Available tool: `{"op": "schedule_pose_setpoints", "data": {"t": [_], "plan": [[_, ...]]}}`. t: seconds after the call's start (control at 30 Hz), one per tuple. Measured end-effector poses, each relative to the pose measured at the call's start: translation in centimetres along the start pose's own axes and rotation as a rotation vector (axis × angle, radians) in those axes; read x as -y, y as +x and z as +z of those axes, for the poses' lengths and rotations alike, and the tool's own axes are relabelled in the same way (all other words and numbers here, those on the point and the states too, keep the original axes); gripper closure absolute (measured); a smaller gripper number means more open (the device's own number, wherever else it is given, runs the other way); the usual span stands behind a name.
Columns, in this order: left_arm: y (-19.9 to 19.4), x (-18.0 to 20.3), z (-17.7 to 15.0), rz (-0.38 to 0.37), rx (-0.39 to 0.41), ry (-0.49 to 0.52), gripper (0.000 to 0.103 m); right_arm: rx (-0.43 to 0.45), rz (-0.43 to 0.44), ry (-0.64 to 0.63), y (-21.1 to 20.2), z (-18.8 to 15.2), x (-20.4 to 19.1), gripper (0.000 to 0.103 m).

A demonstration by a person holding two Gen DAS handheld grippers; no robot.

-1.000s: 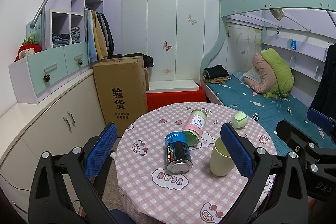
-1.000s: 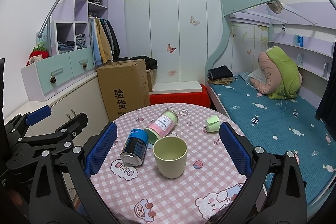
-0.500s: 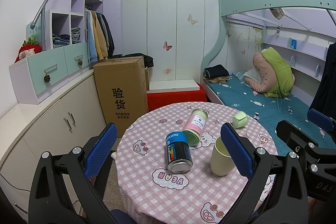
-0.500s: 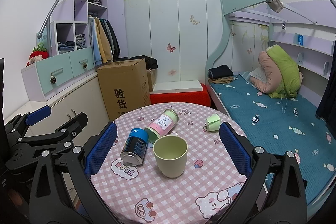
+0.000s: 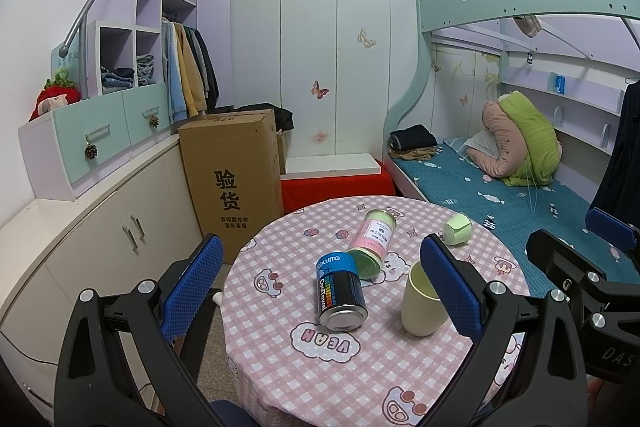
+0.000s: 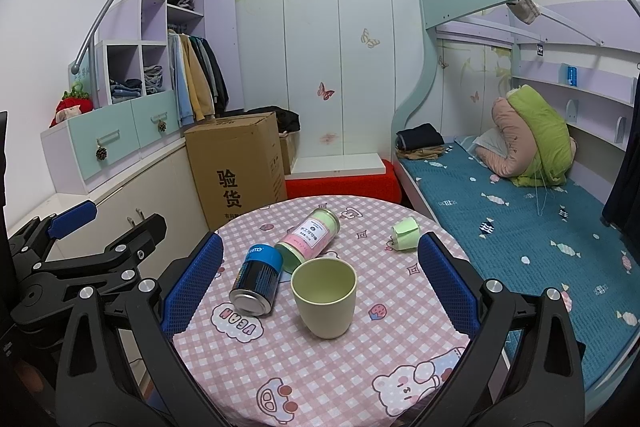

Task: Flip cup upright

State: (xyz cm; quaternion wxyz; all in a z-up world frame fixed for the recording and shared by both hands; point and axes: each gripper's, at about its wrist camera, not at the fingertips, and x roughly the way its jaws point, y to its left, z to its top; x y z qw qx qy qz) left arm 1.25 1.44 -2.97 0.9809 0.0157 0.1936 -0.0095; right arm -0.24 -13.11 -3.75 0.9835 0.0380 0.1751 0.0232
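Nothing has moved since the earlier frames. Both grippers, left gripper [image 5: 320, 291] and right gripper [image 6: 320, 283], hang spread wide, holding nothing. Cup [image 6: 324, 298] stands upright on the table [image 6: 320, 367], mouth up, so it looks done. Risk: reaching in again could tip it or roll the blue can [image 6: 257, 279] just beside it. Right view shows the cup's inside; in the left view a finger [image 5: 450, 289] hides part of it.

White panelled wall [image 5: 308, 67] with butterfly decals. Teal bunk bed [image 6: 520, 203] right; lilac shelving [image 5: 136, 39] and cardboard box [image 5: 232, 179] left.
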Motion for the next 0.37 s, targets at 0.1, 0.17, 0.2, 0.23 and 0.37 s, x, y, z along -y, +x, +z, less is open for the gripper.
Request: {"op": "schedule_pose_setpoints", "data": {"t": [0.1,0.17,0.2,0.23,0.37], "plan": [[0.04,-0.11,0.04,0.0,0.0,-0.001,0.008,0.0,-0.001,0.001,-0.03,0.01,0.0,0.005],[0.05,-0.11,0.03,-0.001,-0.002,-0.001,0.008,0.001,0.0,0.001,-0.06,-0.05,0.11,0.005],[0.01,-0.04,-0.03,-0.001,-0.001,-0.003,0.008,0.001,0.0,0.001,-0.06,-0.05,0.13,0.005],[0.01,0.03,-0.04,0.0,-0.001,-0.003,0.008,0.0,0.001,0.0,-0.04,-0.05,0.13,0.005],[0.13,-0.32,0.11,0.002,-0.001,-0.001,0.008,-0.001,0.002,0.002,-0.05,-0.16,0.12,0.005]]}}
